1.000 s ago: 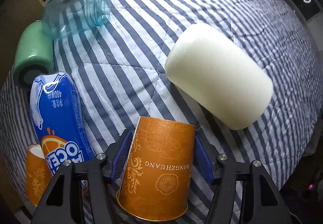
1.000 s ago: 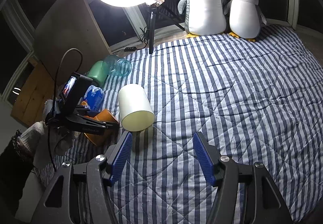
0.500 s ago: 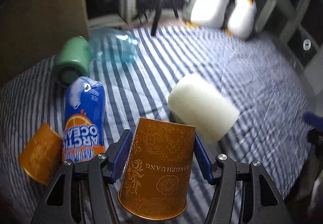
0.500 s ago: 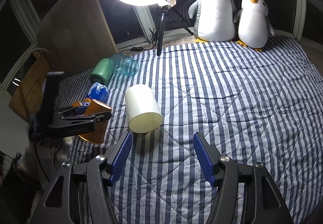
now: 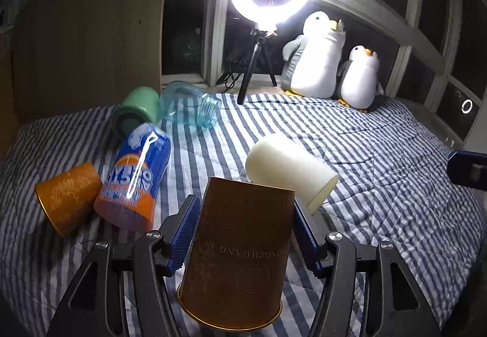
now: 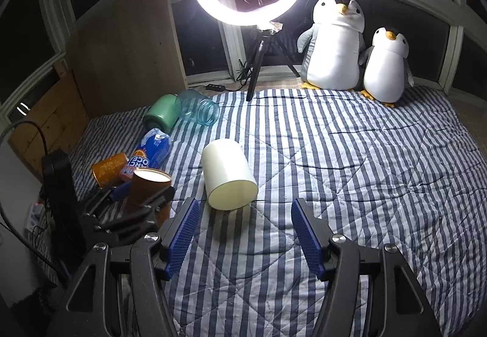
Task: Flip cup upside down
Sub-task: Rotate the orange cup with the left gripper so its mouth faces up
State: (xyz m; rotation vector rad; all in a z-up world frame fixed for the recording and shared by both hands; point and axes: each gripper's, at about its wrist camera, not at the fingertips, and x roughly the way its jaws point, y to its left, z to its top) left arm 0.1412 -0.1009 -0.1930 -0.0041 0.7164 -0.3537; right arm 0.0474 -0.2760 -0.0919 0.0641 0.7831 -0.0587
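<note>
A brown paper cup (image 5: 240, 248) sits clamped between the blue pads of the left tool (image 5: 243, 233), lifted above the striped bed (image 5: 380, 185). Its long axis runs along the fingers, wide rim toward the camera, narrow base pointing away and up; its printed lettering reads inverted. The right tool (image 6: 243, 230) hangs spread and empty, farther off, facing a tipped cream cup (image 6: 228, 174).

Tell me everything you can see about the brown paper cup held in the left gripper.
The brown paper cup is tapered, with gold scrollwork and upside-down lettering. The left gripper clamps its sides between blue ribbed pads. The right wrist view shows it roughly upright above the striped quilt, its open mouth up and pale inside.
</note>
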